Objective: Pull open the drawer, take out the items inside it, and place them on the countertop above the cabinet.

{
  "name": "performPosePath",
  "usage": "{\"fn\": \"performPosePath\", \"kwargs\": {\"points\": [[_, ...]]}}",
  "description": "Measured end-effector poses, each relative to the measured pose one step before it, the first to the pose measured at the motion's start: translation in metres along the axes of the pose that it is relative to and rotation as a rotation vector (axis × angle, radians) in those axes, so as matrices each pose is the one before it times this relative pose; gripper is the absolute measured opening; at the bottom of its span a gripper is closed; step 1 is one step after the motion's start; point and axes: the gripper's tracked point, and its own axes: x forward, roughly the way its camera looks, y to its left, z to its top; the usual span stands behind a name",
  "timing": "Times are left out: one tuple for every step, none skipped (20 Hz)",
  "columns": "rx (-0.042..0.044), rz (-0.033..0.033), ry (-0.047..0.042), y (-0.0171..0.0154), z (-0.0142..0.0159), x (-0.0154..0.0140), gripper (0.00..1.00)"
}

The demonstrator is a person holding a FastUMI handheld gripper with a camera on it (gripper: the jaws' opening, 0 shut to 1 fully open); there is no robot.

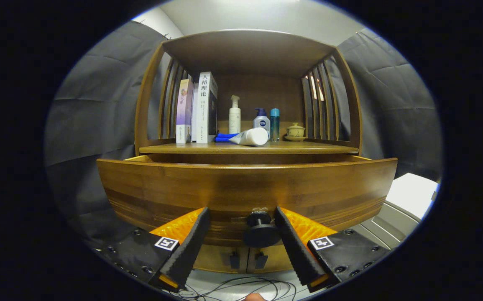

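The wooden drawer [245,188] stands pulled out from the cabinet, and its broad front panel sits close ahead of me. Its inside is hidden behind that panel. The dark round knob [261,230] lies between my fingers, close to the right finger [293,242] and with a clear gap to the left finger [191,246]. My gripper [241,214] is open around the knob and does not squeeze it. Above the drawer runs the countertop [157,148].
On the countertop stand two books [197,108], a white pump bottle [234,115], a blue-capped bottle [261,120], a slim blue bottle [274,123] and a lidded cup [295,131]. A white tube [247,136] lies on its side. Slatted walls close both ends. Cables [233,288] lie below.
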Motion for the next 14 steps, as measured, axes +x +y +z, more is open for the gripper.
{"fn": "performPosePath", "kwargs": {"points": [[-0.00080, -0.00219, 0.00171, 0.00054, 0.00025, 0.00674, 0.98], [-0.00122, -0.00046, 0.00301, 0.00040, 0.00148, 0.00683, 0.98], [-0.00311, -0.00027, 0.00199, -0.00074, 0.00011, 0.00574, 0.98], [-0.00539, -0.00051, -0.00216, -0.00045, 0.00154, 0.00683, 0.98], [-0.01040, 0.00020, -0.00027, -0.00033, -0.00028, 0.00657, 0.98], [-0.01134, 0.00047, 0.00322, -0.00094, 0.00002, 0.00653, 0.98], [-0.00501, 0.00052, -0.00236, -0.00040, 0.00071, 0.00534, 0.98], [-0.00120, 0.00113, 0.00067, -0.00063, 0.00078, 0.00589, 0.98], [-0.00211, -0.00094, -0.00532, 0.00007, 0.00041, 0.00443, 0.98], [-0.01473, -0.00162, -0.00677, 0.00024, 0.00032, 0.00501, 0.98], [-0.02159, -0.00231, -0.00393, -0.00031, -0.00013, 0.00511, 0.98], [-0.01418, -0.00232, -0.00667, -0.00253, -0.00115, 0.00400, 0.98], [-0.00202, 0.00018, -0.00635, 0.00047, 0.00135, 0.00387, 0.98], [0.00559, -0.00076, -0.00430, 0.00047, 0.00025, 0.00323, 0.98]]}}
